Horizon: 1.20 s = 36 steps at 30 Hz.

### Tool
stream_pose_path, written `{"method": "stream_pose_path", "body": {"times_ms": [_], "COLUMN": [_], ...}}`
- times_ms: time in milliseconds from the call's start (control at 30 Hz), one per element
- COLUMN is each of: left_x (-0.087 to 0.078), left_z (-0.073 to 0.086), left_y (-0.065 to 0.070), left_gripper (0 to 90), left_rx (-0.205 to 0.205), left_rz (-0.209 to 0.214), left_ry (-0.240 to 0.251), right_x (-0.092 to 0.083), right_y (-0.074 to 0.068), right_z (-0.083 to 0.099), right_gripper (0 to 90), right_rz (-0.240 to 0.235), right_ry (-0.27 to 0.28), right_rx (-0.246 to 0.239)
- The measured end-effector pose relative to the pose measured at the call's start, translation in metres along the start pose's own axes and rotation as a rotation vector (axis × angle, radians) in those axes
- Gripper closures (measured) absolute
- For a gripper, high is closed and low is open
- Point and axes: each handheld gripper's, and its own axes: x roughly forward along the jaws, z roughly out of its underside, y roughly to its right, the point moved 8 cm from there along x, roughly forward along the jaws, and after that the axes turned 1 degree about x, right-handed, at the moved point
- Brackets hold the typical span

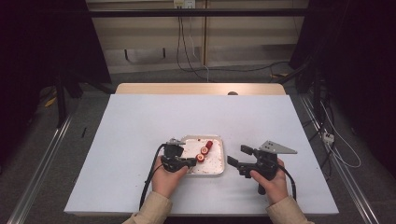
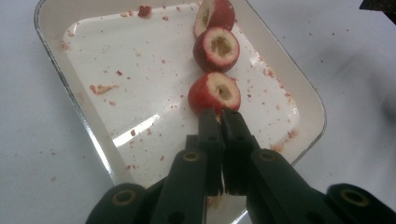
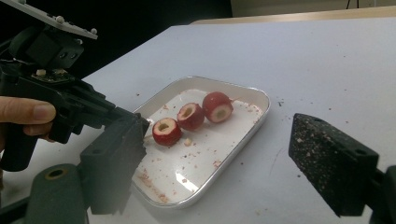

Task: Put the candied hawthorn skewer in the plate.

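The left gripper (image 1: 189, 162) is held low with its jaws pinched fully together, while the right gripper (image 1: 237, 157) is held alongside with jaws spread wide apart.

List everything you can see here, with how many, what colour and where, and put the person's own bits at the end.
red fruit pieces: three, red skin with pale hollowed centres, in a row inside the tray
tray: one, white, shallow, on the table between the two grippers
crumbs: many, reddish, scattered over the tray floor, a few on the table
table: one, white top, with a wooden edge at its far side
cables: several, dark, hanging down the far wall and lying on the floor
left gripper: one, black, jaws shut, tips just at the nearest fruit piece over the tray
right gripper: one, black with a grey plate, jaws open, over the table right of the tray
hands: two, in beige sleeves, at the near edge
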Motion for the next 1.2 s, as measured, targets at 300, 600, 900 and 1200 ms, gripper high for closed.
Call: {"method": "stream_pose_path", "body": {"times_ms": [300, 600, 900, 1200], "left_x": [-0.003, -0.011, -0.021, -0.031], "left_z": [-0.001, -0.007, -0.011, -0.013], "left_y": [-0.001, 0.006, 0.01, 0.007], "left_gripper": [84.4, 68.1, 48.9, 33.9], "left_rx": [0.009, 0.036, 0.078, 0.117], "left_rz": [-0.005, 0.006, 0.023, 0.026], "left_ry": [0.021, 0.063, 0.1, 0.138], "right_x": [0.001, 0.001, 0.0, -0.005], "right_y": [-0.001, -0.002, -0.002, -0.004], "right_z": [0.001, 0.003, 0.006, 0.004], "right_gripper": [17.8, 17.6, 16.9, 14.6], "right_rz": [0.0, 0.003, 0.004, 0.006], "right_ry": [-0.004, -0.015, -0.025, -0.014], "right_rx": [-0.004, -0.019, -0.039, -0.045]}}
